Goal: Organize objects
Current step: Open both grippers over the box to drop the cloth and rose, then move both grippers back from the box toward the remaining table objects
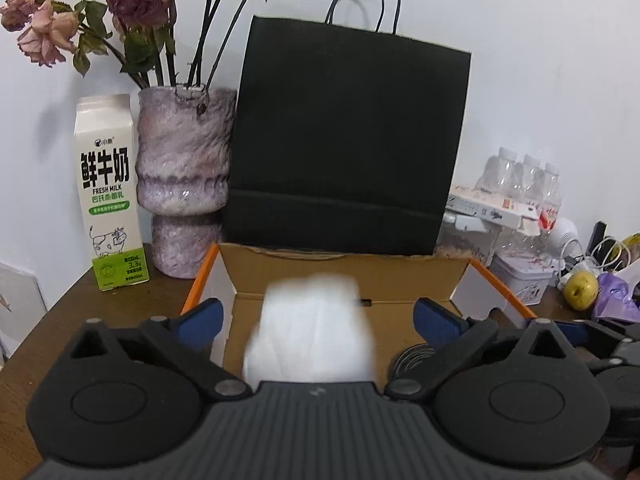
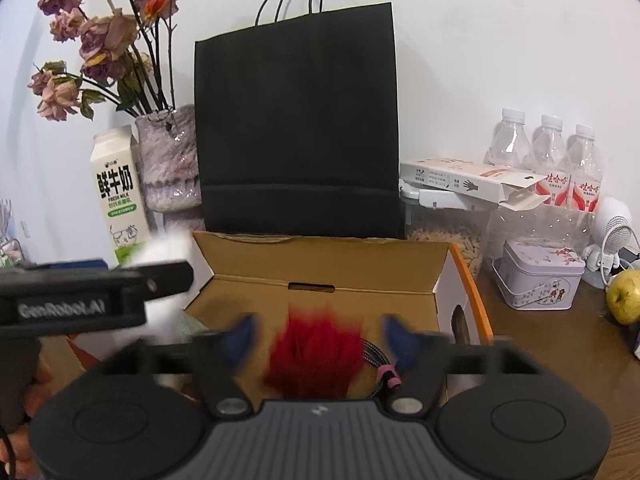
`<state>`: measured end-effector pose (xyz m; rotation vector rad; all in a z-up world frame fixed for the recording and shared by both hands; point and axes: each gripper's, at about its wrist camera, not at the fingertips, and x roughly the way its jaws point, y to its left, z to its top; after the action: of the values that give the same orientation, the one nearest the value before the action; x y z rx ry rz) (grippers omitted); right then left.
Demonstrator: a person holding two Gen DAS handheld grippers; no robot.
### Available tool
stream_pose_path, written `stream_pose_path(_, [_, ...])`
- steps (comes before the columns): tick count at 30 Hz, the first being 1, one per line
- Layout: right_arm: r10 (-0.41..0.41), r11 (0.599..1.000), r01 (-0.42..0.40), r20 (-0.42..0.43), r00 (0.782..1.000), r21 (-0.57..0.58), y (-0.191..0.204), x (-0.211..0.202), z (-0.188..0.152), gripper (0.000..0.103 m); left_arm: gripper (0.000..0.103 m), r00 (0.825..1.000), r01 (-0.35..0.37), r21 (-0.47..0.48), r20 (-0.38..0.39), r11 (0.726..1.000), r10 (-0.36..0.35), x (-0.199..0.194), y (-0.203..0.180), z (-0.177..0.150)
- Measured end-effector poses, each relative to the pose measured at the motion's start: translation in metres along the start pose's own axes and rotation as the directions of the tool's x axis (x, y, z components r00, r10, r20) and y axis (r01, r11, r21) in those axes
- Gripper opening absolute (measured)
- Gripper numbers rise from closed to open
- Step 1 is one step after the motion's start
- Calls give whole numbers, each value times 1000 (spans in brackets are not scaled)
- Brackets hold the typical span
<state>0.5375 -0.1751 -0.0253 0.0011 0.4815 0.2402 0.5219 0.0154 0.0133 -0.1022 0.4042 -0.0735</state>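
An open cardboard box (image 1: 344, 272) (image 2: 320, 264) with orange edges sits on the wooden table in front of a black paper bag. My left gripper (image 1: 316, 316) is open over the box, and a blurred white soft object (image 1: 312, 332) lies between its fingers, apart from both blue pads. My right gripper (image 2: 320, 338) is open over the same box, with a blurred red fluffy object (image 2: 316, 356) between its fingers, apart from both pads. A braided cable (image 2: 376, 354) lies in the box beside it. The left gripper's body (image 2: 92, 296) shows in the right wrist view.
Behind the box stand a black paper bag (image 1: 348, 136), a purple vase of dried roses (image 1: 184, 176) and a milk carton (image 1: 110, 196). To the right are water bottles (image 2: 548, 152), a tin (image 2: 540, 276), a jar of grain (image 2: 448, 236) and a yellow-green apple (image 2: 624, 296).
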Motion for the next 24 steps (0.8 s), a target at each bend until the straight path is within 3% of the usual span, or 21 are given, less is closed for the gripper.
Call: stream_pose_path(24, [-2, 1000, 2, 55, 998, -16, 5, -31, 10, 103, 103, 998, 31, -46, 61, 998, -29, -36, 0, 10])
